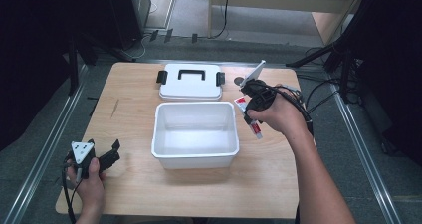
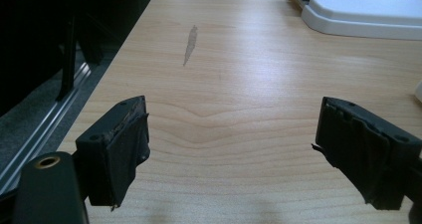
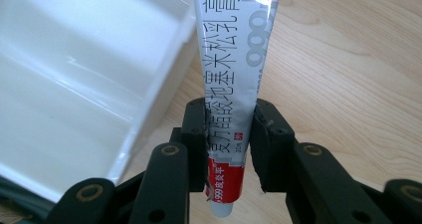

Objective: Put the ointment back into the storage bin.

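Note:
My right gripper (image 1: pixel 249 113) is shut on a silver and red ointment tube (image 1: pixel 255 128), held just off the right rim of the white bin (image 1: pixel 195 157). In the right gripper view the tube (image 3: pixel 234 64) stands pinched between the black jaws of the right gripper (image 3: pixel 230 129), its cap end toward the camera, with the bin's wall (image 3: pixel 164 84) at the left. The bin looks empty. My left gripper (image 1: pixel 112 152) rests near the table's left front, open. In the left gripper view the left gripper (image 2: pixel 231 139) has its jaws wide apart over bare wood.
The bin's white lid (image 1: pixel 191 82) with black handle and latches lies flat behind the bin; its edge (image 2: pixel 358 15) shows at the top right of the left gripper view. A pale scratch (image 2: pixel 189 45) marks the wooden table (image 1: pixel 134 189). Tripod legs (image 1: pixel 318 52) stand beyond the table's right corner.

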Available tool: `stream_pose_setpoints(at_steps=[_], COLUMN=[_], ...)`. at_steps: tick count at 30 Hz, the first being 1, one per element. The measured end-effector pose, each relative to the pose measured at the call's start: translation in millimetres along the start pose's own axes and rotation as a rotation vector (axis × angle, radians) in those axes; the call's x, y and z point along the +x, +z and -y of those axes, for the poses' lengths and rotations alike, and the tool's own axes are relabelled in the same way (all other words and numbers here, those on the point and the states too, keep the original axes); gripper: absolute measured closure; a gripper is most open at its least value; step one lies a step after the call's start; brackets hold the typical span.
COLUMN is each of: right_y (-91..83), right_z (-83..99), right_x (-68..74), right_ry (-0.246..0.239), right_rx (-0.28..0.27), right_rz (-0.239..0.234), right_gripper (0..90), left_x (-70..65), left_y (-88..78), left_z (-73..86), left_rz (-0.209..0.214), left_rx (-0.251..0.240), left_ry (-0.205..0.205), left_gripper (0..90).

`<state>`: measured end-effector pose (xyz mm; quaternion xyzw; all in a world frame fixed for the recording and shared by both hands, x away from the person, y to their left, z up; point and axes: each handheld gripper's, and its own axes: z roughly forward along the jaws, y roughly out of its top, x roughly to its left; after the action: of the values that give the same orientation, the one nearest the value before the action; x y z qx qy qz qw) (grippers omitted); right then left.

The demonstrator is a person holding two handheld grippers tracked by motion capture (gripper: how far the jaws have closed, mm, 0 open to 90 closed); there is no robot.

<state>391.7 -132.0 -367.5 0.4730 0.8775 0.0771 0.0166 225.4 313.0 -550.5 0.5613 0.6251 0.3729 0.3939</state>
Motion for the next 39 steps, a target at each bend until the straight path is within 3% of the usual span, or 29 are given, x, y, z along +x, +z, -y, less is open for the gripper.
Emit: stream_pose_setpoints(at_steps=[11, 20, 39], right_y=[-9.0, -19.8, 3.6], right_z=[-17.6, -29.2, -48.9], right_x=[20.6, 35.7, 61.4], right_ry=[-0.053, -0.070, -0.152], right_rx=[0.006, 0.007, 0.001], right_rz=[-0.035, -0.058, -0.106], right_gripper=[71.5, 71.5, 71.4], left_x=[1.1, 0.7, 1.5], left_y=[0.1, -0.1, -0.1], left_z=[-0.4, -0.2, -0.3], left_rz=[0.002, 0.003, 0.006], left_rx=[0.005, 0.002, 0.006], left_ry=[-0.006, -0.005, -0.008], left_gripper=[14.0, 14.0, 14.0])
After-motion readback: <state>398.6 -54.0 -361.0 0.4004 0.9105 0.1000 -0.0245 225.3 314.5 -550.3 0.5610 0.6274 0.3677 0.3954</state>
